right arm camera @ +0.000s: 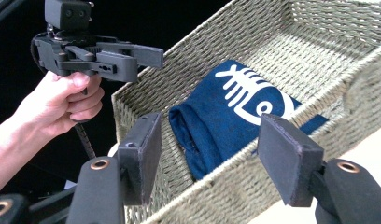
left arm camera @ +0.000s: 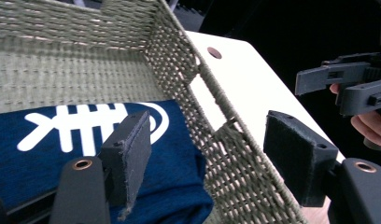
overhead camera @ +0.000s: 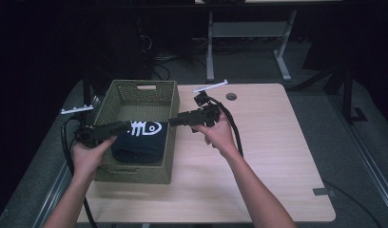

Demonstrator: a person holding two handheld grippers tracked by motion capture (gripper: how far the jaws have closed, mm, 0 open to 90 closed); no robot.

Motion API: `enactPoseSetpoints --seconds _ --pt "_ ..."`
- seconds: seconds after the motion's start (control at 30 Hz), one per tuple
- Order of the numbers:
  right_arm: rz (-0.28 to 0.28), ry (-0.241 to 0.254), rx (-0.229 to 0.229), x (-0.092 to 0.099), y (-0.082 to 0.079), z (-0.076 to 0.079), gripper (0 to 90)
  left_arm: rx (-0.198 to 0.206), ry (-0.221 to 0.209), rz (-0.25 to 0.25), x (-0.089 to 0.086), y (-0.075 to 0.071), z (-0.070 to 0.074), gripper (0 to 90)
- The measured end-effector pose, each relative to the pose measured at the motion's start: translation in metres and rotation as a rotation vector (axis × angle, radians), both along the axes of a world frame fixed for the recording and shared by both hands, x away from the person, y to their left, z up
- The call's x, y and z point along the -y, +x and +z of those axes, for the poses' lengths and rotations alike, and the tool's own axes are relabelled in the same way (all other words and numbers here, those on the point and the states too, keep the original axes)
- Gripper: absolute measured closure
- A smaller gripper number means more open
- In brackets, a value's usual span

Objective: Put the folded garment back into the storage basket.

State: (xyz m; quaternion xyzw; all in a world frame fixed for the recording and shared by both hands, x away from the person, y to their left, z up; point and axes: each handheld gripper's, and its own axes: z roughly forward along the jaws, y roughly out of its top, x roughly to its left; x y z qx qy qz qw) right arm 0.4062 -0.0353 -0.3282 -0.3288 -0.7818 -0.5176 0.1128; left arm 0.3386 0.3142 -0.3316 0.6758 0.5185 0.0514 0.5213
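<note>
A folded navy-blue cloth with a white fish-skeleton print (overhead camera: 140, 137) lies on the floor of the olive-green woven basket (overhead camera: 170, 142), toward the person's end of it. The basket stands on the left part of the pale wooden table (overhead camera: 258, 156). The left gripper (overhead camera: 128, 126) hangs over the basket's left side, its jaws apart with nothing between the pads; in the left gripper view the basket's right wall runs between them untouched. The right gripper (overhead camera: 170, 121) hovers above the right rim, pointing at the cloth, jaws likewise spread and empty
</note>
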Motion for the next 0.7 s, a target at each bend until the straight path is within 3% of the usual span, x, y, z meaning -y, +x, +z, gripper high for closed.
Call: enactPoseSetpoints --seconds 0.7 --pt "-0.058 0.024 -0.001 0.065 -0.01 -0.001 38.9 0.002 -0.024 -0.075 0.049 0.003 0.002 29.2"
